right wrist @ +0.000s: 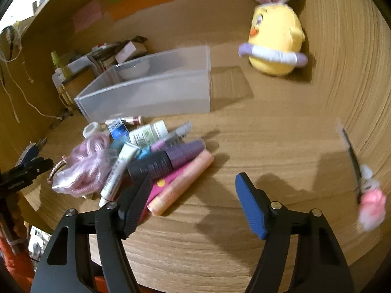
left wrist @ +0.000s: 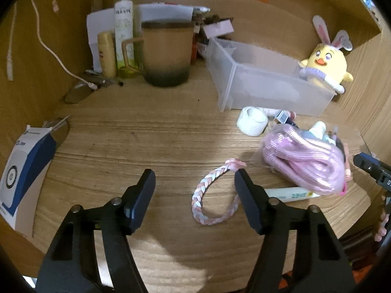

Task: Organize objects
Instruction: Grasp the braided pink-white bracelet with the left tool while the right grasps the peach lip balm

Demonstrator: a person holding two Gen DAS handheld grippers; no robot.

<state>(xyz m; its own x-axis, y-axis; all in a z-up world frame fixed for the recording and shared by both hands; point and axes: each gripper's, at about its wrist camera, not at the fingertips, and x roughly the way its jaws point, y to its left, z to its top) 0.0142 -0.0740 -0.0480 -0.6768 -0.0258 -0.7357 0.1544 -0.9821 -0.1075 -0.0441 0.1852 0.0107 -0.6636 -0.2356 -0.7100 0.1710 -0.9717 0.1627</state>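
Observation:
A clear plastic bin (left wrist: pixel 266 83) (right wrist: pixel 151 90) stands on the wooden desk. In front of it lies a pile of cosmetics tubes (right wrist: pixel 158 156), a bagged pink cord (left wrist: pixel 305 161) (right wrist: pixel 83 168), a white jar (left wrist: pixel 253 120) and a white tube (left wrist: pixel 290 194). A pastel braided hair band (left wrist: pixel 210 195) lies just ahead of my left gripper (left wrist: pixel 194 179), which is open and empty. My right gripper (right wrist: pixel 193 183) is open and empty, its left finger beside the tube pile. A hair clip with a pink bow (right wrist: pixel 364 183) lies at the right.
A yellow chick plush with bunny ears (left wrist: pixel 325 61) (right wrist: pixel 276 39) sits by the bin. A brown mug (left wrist: pixel 167 53), bottles (left wrist: pixel 124 31), papers and a white cable (left wrist: pixel 48 48) stand at the back left. A blue-white box (left wrist: pixel 24 175) lies at the left edge.

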